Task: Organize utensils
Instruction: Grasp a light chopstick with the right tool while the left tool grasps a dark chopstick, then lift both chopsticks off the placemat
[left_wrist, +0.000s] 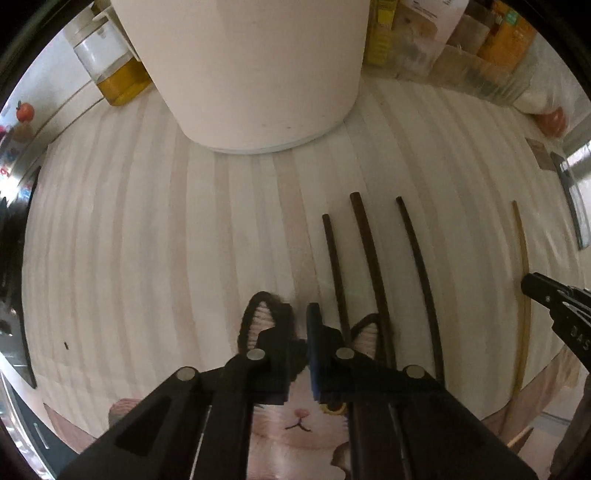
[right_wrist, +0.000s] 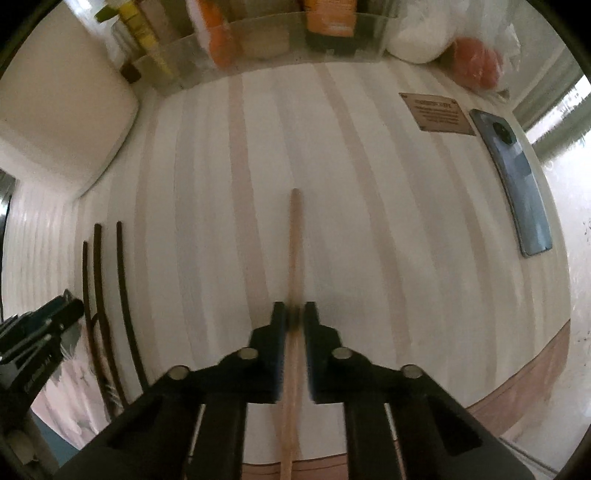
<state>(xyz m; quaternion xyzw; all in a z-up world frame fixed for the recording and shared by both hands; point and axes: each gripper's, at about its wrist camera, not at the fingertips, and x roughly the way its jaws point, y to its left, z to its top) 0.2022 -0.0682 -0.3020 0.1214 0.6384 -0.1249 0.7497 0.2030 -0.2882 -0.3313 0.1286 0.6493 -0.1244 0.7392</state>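
We see our right gripper (right_wrist: 294, 317) low over the striped table (right_wrist: 388, 229), its two fingers (right_wrist: 277, 321) nearly together around a pale chopstick (right_wrist: 294, 236); the stick runs straight forward between them, and the blur at the tips keeps us from telling whether the pads actually press it. In the left wrist view the same pale chopstick (left_wrist: 521, 258) lies far right on the table (left_wrist: 147, 240), with the right gripper (left_wrist: 532, 286) reaching in over it. Left of it lie three dark chopsticks (left_wrist: 369, 258), side by side and roughly parallel, well apart from the pale one; their near ends rest on a cat mat (left_wrist: 299, 424) at the table's near edge. In the right wrist view these dark chopsticks (right_wrist: 96, 280) sit far left. Our left gripper (left_wrist: 298, 317) hovers above the cat mat, just left of the dark sticks, its fingers (left_wrist: 314, 325) drawn close with a narrow gap and nothing between them; it also shows at the left edge of the right wrist view (right_wrist: 70, 310). Ahead of it stands a large white container (left_wrist: 251, 74), with an oil bottle (left_wrist: 110, 66) to its left. At the table's far side a clear bin (right_wrist: 280, 40) holds packets, and a phone (right_wrist: 513, 173) lies at the right beside a small brown card (right_wrist: 437, 116).
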